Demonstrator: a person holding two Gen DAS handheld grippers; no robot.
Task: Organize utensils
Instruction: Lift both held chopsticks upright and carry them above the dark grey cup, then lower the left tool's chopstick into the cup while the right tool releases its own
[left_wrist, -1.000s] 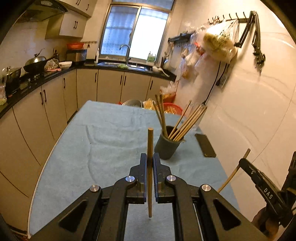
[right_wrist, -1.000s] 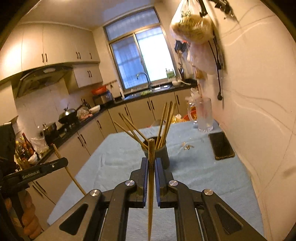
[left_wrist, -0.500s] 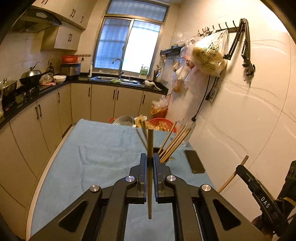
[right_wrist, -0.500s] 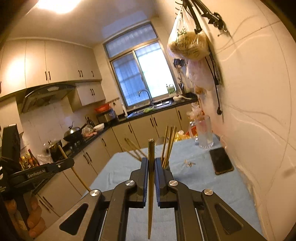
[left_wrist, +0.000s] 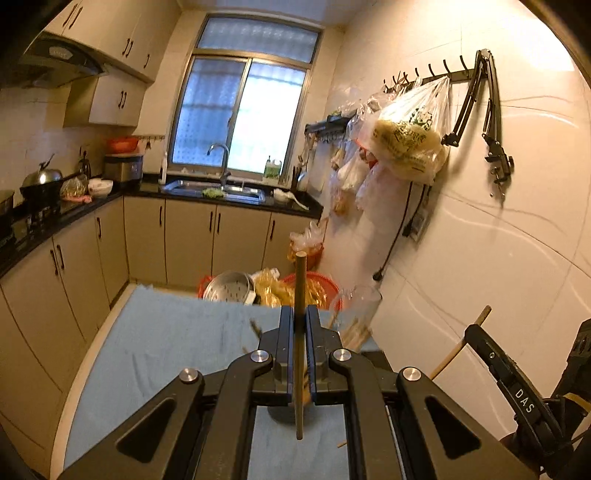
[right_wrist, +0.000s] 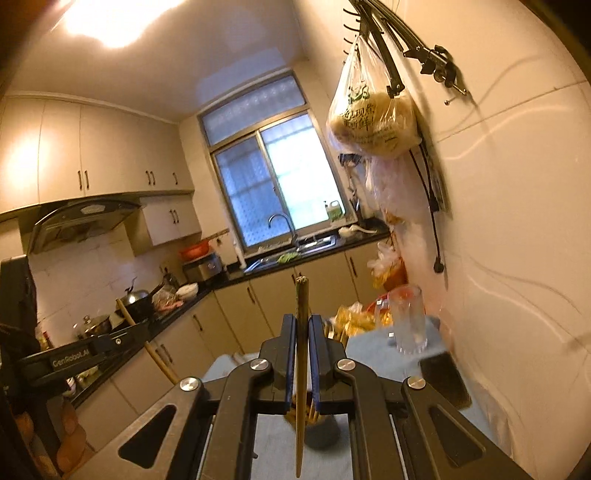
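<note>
My left gripper (left_wrist: 300, 325) is shut on a wooden chopstick (left_wrist: 300, 291) held upright. My right gripper (right_wrist: 302, 328) is shut on another wooden chopstick (right_wrist: 302, 306), also upright. The dark utensil cup (right_wrist: 317, 428) with several chopsticks sits on the blue-clothed table, mostly hidden below and behind my right gripper's jaws; in the left wrist view only its base (left_wrist: 284, 410) and some chopstick ends (left_wrist: 354, 332) show. The right gripper also shows at the right edge of the left wrist view (left_wrist: 484, 332), and the left gripper at the left of the right wrist view (right_wrist: 122, 334).
A blue cloth covers the table (left_wrist: 166, 343). A clear glass (right_wrist: 406, 321) and a black phone (right_wrist: 445, 376) lie near the tiled wall on the right. Beyond the table's far end are a metal colander (left_wrist: 229, 288) and red basins (left_wrist: 317, 284). Kitchen counters run along the left.
Both grippers have risen and come closer over the cup, each still holding its chopstick. The cup has dropped from mid view to below the jaws.
</note>
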